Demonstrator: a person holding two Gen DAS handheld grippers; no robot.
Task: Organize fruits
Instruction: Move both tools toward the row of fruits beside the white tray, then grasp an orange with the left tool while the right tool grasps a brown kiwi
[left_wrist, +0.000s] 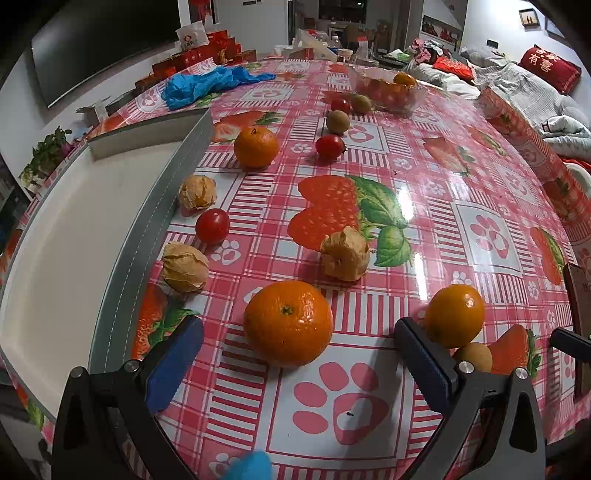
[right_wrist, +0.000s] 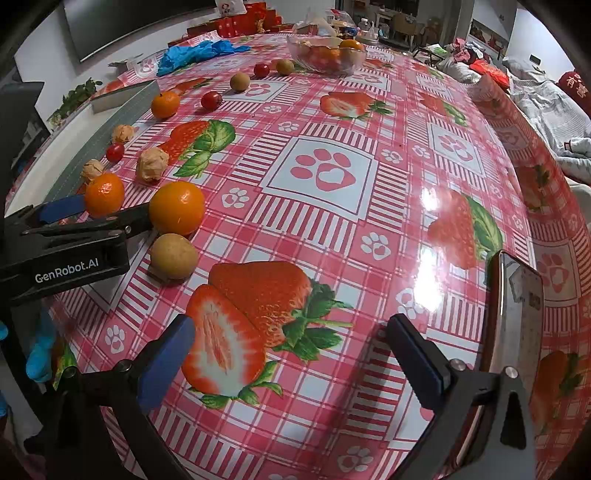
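Three oranges (left_wrist: 288, 322), three husked physalis (left_wrist: 344, 254) loose.

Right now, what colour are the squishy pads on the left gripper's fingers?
Blue. The pads on the open left gripper show best in the left wrist view.

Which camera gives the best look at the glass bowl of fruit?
The right wrist view: the glass bowl shows whole, rim and fruit inside. In the left wrist view the bowl sits farther off and looks smaller and blurrier.
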